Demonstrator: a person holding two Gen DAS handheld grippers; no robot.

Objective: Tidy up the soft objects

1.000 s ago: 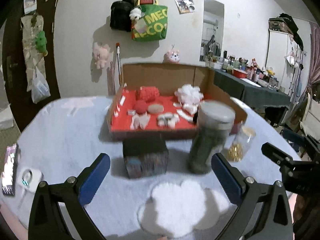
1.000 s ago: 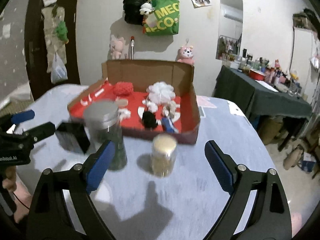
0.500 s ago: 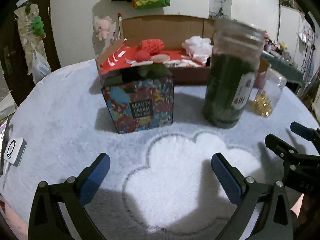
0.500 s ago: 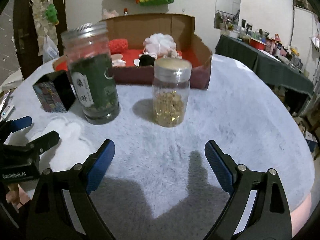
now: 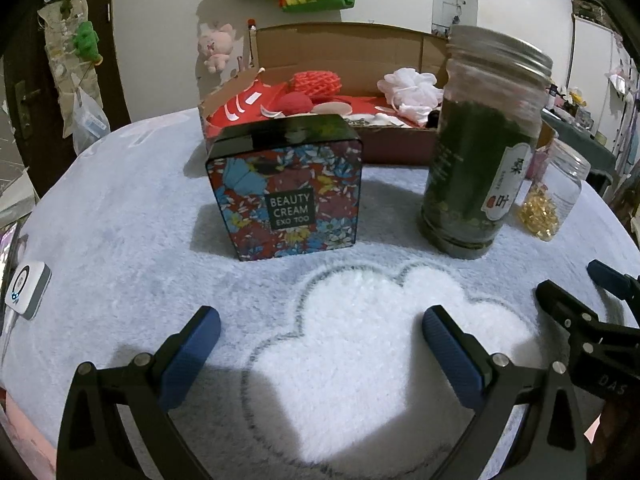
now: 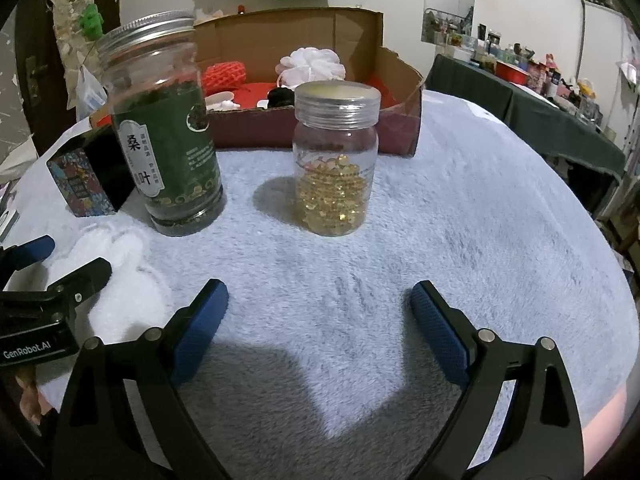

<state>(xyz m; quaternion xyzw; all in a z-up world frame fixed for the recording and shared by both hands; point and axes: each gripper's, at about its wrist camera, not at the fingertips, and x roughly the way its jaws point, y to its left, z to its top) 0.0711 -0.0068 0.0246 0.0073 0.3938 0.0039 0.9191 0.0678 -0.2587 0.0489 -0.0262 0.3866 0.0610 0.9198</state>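
Left gripper (image 5: 320, 332) hovers low over a pale blue fleece-covered table (image 5: 120, 232), jaws spread wide, holding nothing. Right gripper (image 6: 319, 300) likewise released and empty. Soft goods sit well beyond both, at the far side in an open cardboard box w/ red lining (image 5: 400, 148): white mesh bath pouf (image 5: 412, 88), red netted sponge (image 5: 316, 82), round red puff (image 5: 294, 104). Between jaws and box stand a floral "Beauty Cream" tin (image 5: 286, 190), a tall green-leaf jar w/ metal lid (image 6: 164, 128) and a small clear jar of gold capsules (image 6: 334, 160), nearest the right gripper.
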